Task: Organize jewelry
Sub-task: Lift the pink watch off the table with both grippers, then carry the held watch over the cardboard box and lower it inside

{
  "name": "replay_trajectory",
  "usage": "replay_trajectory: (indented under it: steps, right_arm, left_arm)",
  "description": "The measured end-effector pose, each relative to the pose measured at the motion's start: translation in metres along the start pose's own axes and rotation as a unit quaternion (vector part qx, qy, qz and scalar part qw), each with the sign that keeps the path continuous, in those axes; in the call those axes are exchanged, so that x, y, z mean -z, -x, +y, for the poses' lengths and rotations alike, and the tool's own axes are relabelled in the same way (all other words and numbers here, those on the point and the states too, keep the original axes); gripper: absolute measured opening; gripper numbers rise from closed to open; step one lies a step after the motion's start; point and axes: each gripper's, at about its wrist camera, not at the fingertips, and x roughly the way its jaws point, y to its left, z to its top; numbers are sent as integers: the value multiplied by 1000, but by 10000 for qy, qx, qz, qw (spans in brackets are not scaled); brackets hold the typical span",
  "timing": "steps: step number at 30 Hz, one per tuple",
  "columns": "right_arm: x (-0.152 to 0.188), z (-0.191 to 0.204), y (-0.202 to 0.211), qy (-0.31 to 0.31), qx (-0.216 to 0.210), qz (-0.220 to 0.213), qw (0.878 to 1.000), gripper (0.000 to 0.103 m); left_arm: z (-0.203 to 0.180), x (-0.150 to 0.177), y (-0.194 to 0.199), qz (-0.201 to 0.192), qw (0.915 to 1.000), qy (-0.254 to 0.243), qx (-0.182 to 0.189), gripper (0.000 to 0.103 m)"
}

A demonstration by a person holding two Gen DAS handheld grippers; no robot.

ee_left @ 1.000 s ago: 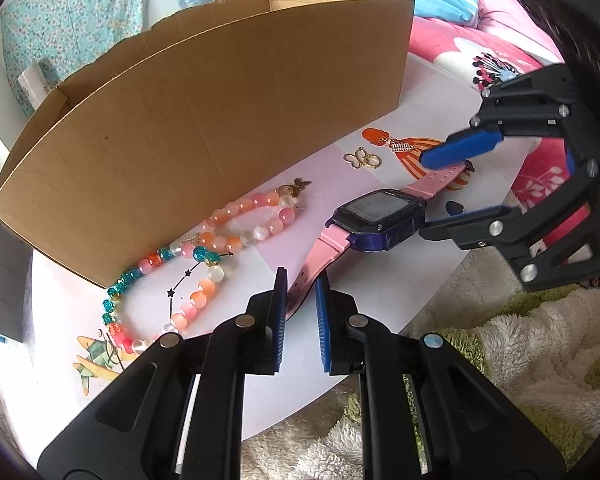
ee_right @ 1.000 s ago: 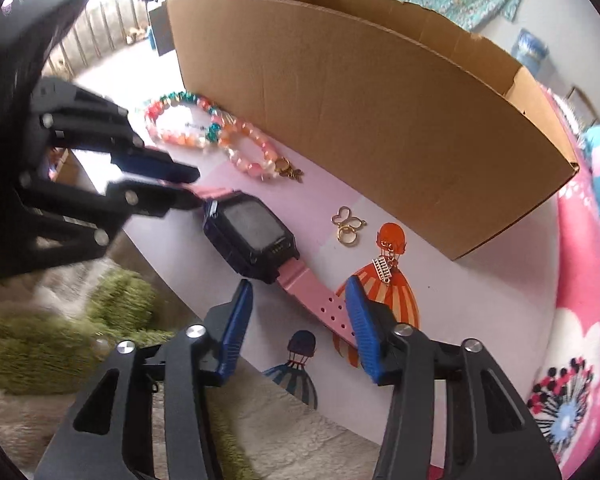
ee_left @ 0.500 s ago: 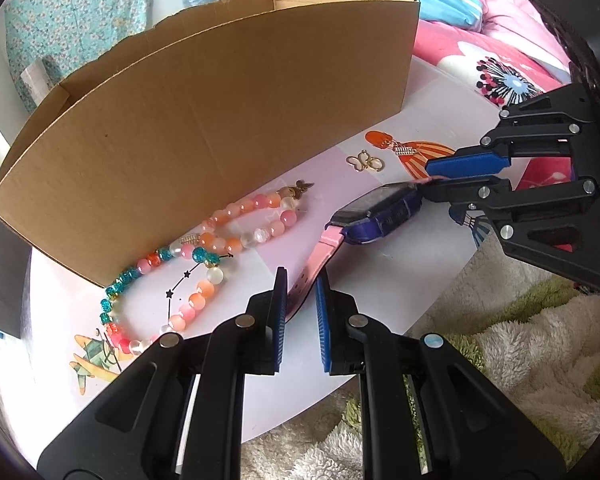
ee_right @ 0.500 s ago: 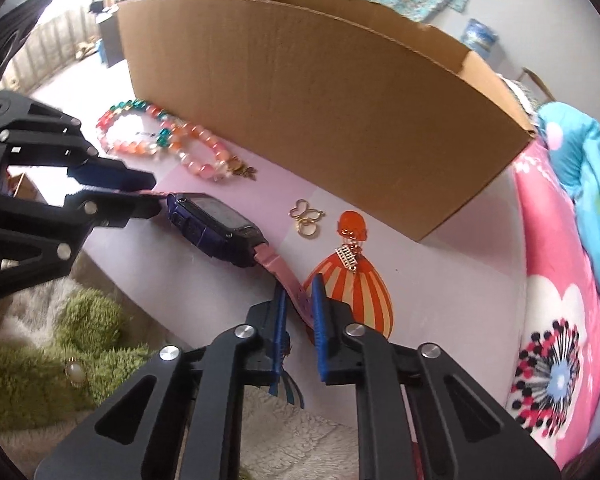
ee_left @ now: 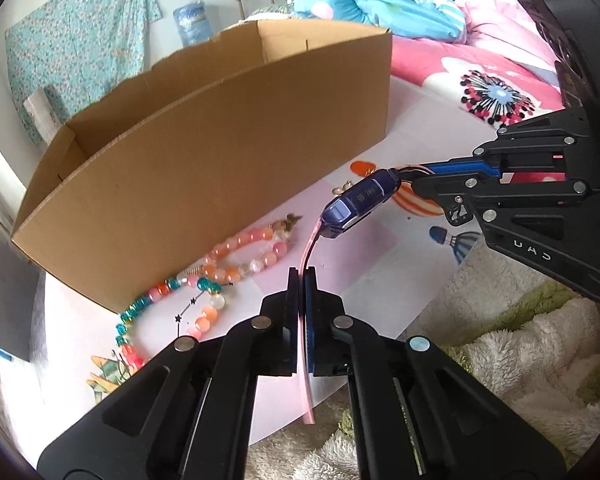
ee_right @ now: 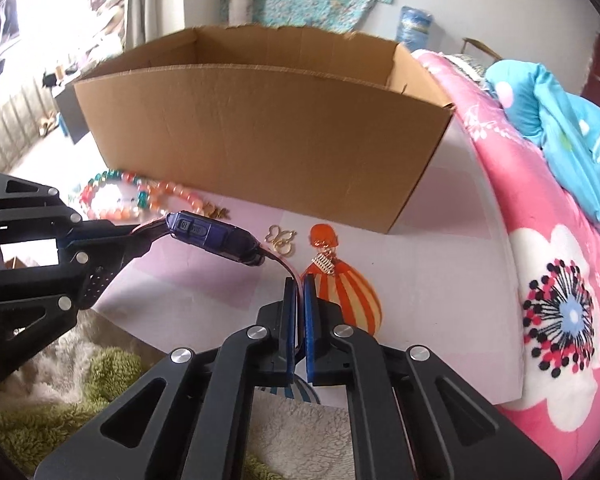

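- My left tool [ee_left: 300,292] is clamped on one pink strap of the watch [ee_left: 358,202]; my right tool [ee_right: 299,298] pinches the other strap, so the watch hangs between them, off the bench [ee_right: 204,280].
- Step in hand, I judge: carrying the watch to the cardboard box [ee_right: 260,136]. Next, both tools must rise together over its near wall.
- The box floor is hidden; the bead bracelets [ee_left: 236,260] and gold charm [ee_right: 280,237] lie outside it.

left gripper [ee_left: 302,280]: matte black skeletal linkage arms, round silver screws, flat blue pads | right gripper [ee_right: 299,284]: same black frame, silver screws, blue pads, white letters "CAU" on its side
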Motion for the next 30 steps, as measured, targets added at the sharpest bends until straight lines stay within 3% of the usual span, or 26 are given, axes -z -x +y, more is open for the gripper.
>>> replay_trajectory:
  steps: [6, 10, 17, 20, 24, 28, 30]
  right_arm:
    - [3, 4, 24, -36, 198, -369, 9991, 4]
    - [-8, -1, 47, -1, 336, -744, 9967, 4]
    - [-55, -7, 91, 301, 460, -1748, 9831, 4]
    - [-81, -7, 91, 493, 340, -1922, 9795, 4]
    - [-132, -10, 68, 655, -167, -1648, 9840, 3]
    - [-178, -12, 22, 712, -765, -852, 9909, 3]
    - [-200, -11, -13, 779, -1082, -236, 9908, 3]
  left_arm:
    - [-5, -11, 19, -249, 9996, -105, -80, 2]
    - [-5, -25, 45, -622, 9978, -164, -169, 2]
    - [14, -58, 88, -1341, 9899, -182, -414, 2]
    - [32, -75, 95, -1476, 9877, -63, -505, 2]
    - [70, -103, 87, -1366, 9889, 239, -539, 2]
    - [122, -126, 54, -711, 9930, 939, -108, 2]
    - [142, -131, 33, -332, 9921, 1204, 148, 2]
